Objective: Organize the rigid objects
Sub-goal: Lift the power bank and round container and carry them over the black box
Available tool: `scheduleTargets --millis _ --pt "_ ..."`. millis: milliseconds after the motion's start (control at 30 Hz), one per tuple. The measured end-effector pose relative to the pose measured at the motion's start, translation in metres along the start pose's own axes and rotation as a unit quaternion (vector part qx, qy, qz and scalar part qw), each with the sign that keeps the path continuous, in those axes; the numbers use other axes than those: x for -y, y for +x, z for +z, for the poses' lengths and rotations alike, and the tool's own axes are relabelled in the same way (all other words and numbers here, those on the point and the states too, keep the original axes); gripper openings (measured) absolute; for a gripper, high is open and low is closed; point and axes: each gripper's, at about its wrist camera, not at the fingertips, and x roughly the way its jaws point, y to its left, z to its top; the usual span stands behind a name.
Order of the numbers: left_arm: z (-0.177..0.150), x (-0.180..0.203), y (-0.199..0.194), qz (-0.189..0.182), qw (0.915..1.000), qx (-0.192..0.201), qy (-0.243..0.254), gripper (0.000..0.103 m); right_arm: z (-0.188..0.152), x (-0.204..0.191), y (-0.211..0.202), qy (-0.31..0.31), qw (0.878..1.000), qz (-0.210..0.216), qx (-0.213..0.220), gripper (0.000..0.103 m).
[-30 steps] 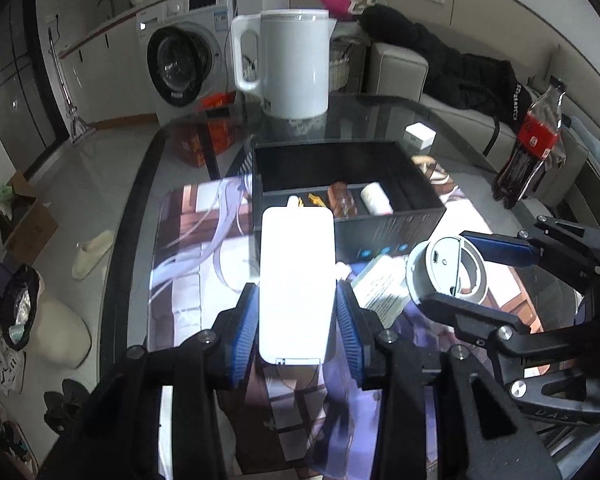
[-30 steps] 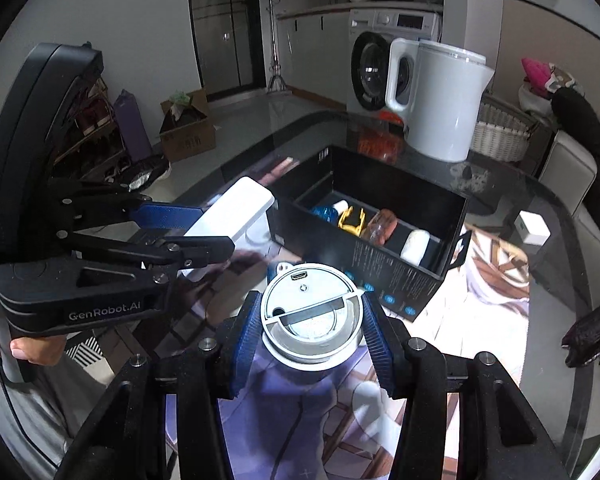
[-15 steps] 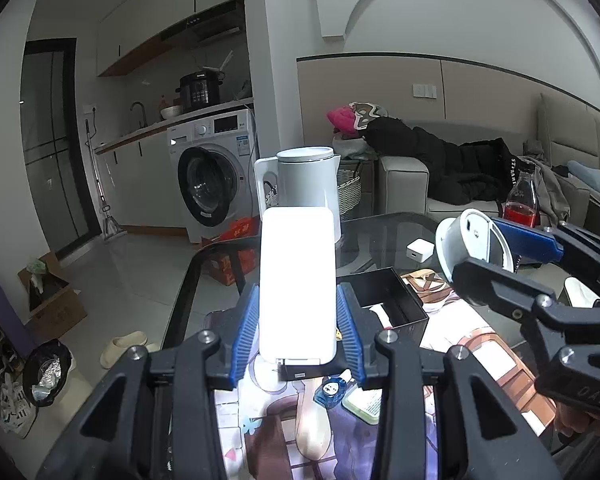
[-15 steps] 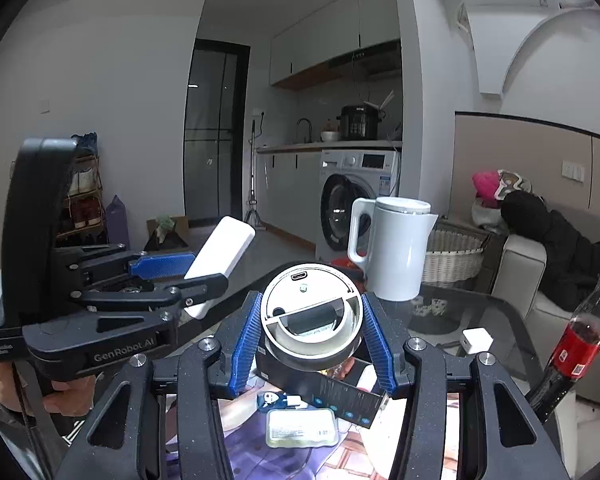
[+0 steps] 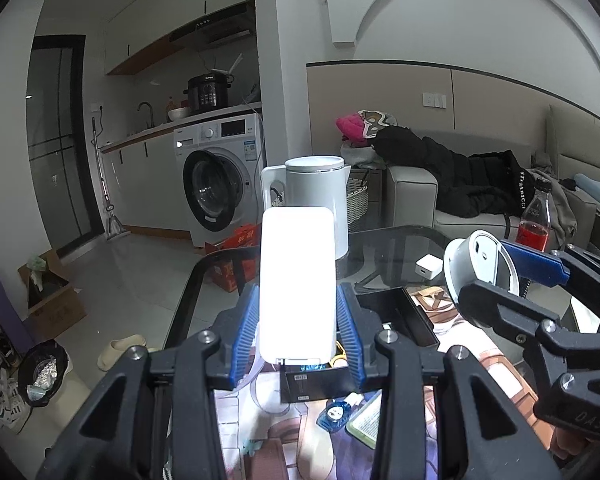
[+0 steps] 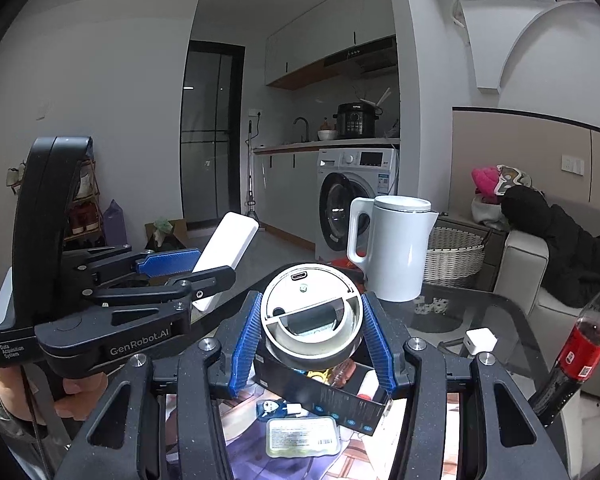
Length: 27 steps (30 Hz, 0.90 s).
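Left gripper [image 5: 296, 334]: clenched on a white slab-shaped device [image 5: 297, 280], above the black box [image 5: 396, 316].
Right gripper [image 6: 312, 340]: clenched on a round white device [image 6: 310, 312], above the bench [image 6: 452, 312].

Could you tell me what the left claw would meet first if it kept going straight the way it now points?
Probably the white kettle: it stands dead ahead of the left claw, beyond the white slab it grips. Depth is unclear.

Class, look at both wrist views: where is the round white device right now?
The round white device is clamped between the right gripper's blue pads, held above the black box, right of the white slab in the left gripper.
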Motion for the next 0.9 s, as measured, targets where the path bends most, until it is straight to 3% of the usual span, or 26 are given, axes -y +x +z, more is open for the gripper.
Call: scheduleTargets --millis 367,600,700,900 --pt "0.022 -0.007 0.056 0.000 0.9989 0.014 -0.044 0.038 0.011 0.021 0.061 0.016 0.999 -0.033 -0.010 0.050" --pt "0.020 -0.005 0.090 0.008 0.9983 -0.006 -0.058 0.038 0.018 0.042 0.093 0.046 0.997 -0.056 -0.012 0.050" --pt "0.016 -0.003 0.107 0.004 0.9977 -0.032 -0.061 0.038 0.016 0.046 0.103 0.056 0.996 -0.059 -0.025 0.050" --pt "0.003 -0.004 0.149 -0.006 0.9879 -0.132 -0.081 0.038 0.004 0.055 0.129 0.061 0.994 -0.062 -0.068 0.050"
